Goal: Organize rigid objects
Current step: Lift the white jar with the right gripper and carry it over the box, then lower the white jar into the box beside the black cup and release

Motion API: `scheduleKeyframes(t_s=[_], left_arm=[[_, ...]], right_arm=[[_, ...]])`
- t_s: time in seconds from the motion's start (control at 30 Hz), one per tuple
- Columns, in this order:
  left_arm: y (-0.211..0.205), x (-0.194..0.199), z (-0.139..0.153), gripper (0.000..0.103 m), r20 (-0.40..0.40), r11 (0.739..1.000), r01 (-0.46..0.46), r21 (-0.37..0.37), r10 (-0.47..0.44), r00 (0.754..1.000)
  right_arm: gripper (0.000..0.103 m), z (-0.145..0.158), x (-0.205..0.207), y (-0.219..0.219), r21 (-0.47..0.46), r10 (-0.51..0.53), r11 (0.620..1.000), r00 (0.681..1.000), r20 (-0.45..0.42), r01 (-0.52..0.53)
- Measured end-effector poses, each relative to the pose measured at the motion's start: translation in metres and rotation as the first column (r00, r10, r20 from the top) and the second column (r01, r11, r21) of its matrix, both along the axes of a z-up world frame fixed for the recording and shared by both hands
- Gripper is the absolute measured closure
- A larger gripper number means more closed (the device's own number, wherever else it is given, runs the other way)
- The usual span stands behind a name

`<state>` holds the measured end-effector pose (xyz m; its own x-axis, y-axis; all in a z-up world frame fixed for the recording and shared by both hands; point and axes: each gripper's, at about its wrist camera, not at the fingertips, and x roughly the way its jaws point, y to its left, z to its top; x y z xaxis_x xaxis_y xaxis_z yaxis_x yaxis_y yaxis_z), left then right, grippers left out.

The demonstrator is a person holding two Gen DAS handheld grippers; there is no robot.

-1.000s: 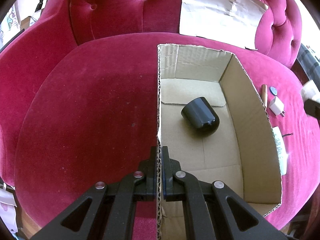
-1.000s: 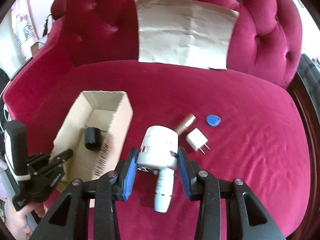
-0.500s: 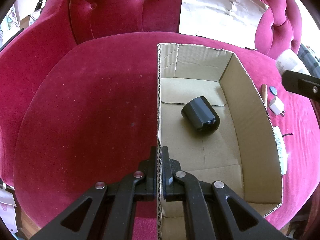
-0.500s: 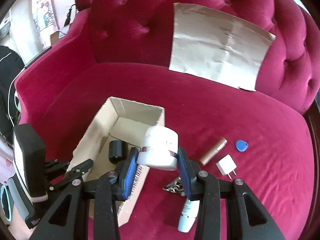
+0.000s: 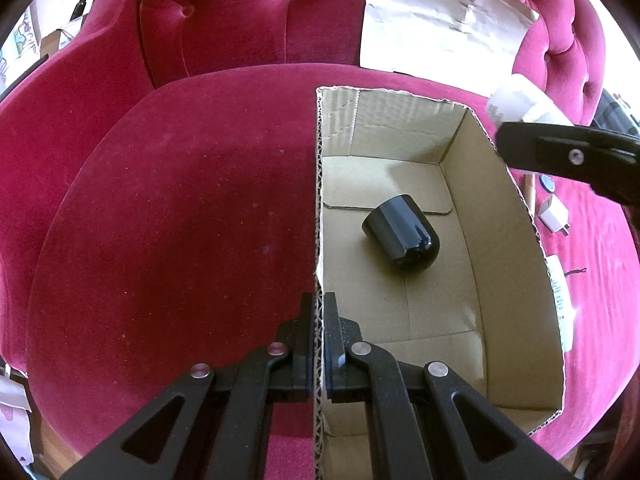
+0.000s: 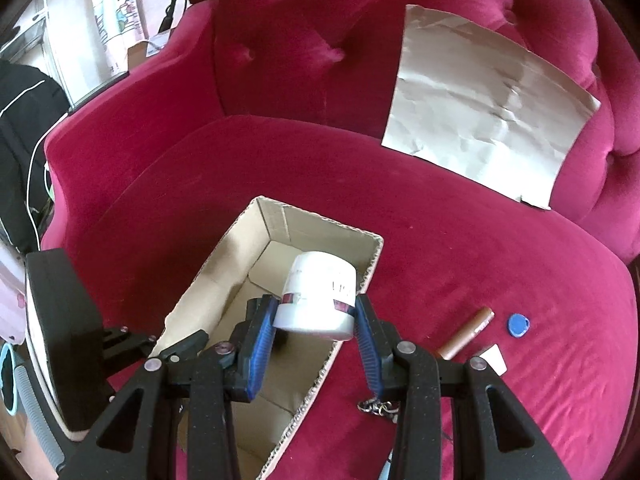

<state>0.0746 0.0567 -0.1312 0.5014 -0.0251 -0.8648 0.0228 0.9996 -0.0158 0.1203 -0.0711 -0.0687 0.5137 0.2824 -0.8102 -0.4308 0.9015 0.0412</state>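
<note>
An open cardboard box (image 5: 512,264) (image 6: 208,300) lies on the red sofa seat. My left gripper (image 5: 319,320) is shut on the box's left wall. A black cup (image 5: 401,236) lies on its side on the box floor. My right gripper (image 6: 314,320) is shut on a white jar (image 6: 318,296) and holds it in the air above the box's far right part. The jar (image 5: 520,100) and one right finger (image 5: 568,156) show at the right edge of the left wrist view.
On the seat to the right of the box lie a copper tube (image 6: 466,338), a blue tag (image 6: 519,325), a white charger plug (image 5: 554,214) (image 6: 494,358) and a small metal chain (image 6: 376,406). A creased paper sheet (image 6: 488,120) leans on the sofa back.
My right gripper has carried the white jar up and left, from over the seat beside the box to above the box. The left gripper has kept its hold on the box wall.
</note>
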Motion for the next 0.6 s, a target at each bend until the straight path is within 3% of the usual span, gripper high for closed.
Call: scheduleKeyframes(t_s=[0.5,0.6], left_arm=[[0.001,0.0,0.001,0.1,0.0,1.0,-0.001,-0.003,0.001,1.0],[0.001,0.0,0.001,0.1,0.0,1.0,-0.001,-0.005,0.001,1.0]], right_arm=[[0.06,-0.008,0.01,0.015,-0.012,0.032,0.999,0.999,-0.01,-0.033],[0.049,-0.007,0.009,0.016,-0.024,0.029,0.999,1.0,0.005,-0.028]])
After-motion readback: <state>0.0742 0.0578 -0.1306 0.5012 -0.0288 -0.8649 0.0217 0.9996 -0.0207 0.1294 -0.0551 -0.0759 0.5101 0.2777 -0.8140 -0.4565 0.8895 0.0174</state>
